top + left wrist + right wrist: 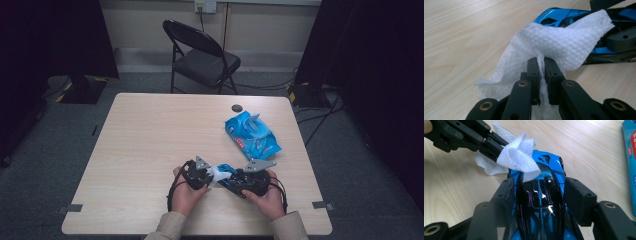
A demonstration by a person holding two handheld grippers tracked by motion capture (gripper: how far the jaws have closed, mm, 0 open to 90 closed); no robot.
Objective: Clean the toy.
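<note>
Fingers of the left gripper (pixel 539 71) are pinched tight on a white wipe (pixel 559 42), w/ cloth bunched between the pads and draped over the nose of the car (pixel 541 202). Right gripper (pixel 540 195) clamps the blue-and-black car by its two sides, pads pressed on the body, near the front edge of the tabletop (pixel 150 130), about mid-width.

How to do it well, my read: keep the right grip firm and level so the car doesn't twist, then drag the wipe in short strokes along the bodywork, nose to roof. Light pressure, since the cloth is held by a small pinch and could slip out. Re-fold if the loose flap snags on the right pads.

Room: left half of the tabletop is bare, plenty of swing there. Right-back sits the wipe pack (pixel 251 135), near the right edge, plus a small dark disc (pixel 236 107) by the back edge. Both well apart from the car. Front edge is close to the hands, so keep strokes going away from it.
</note>
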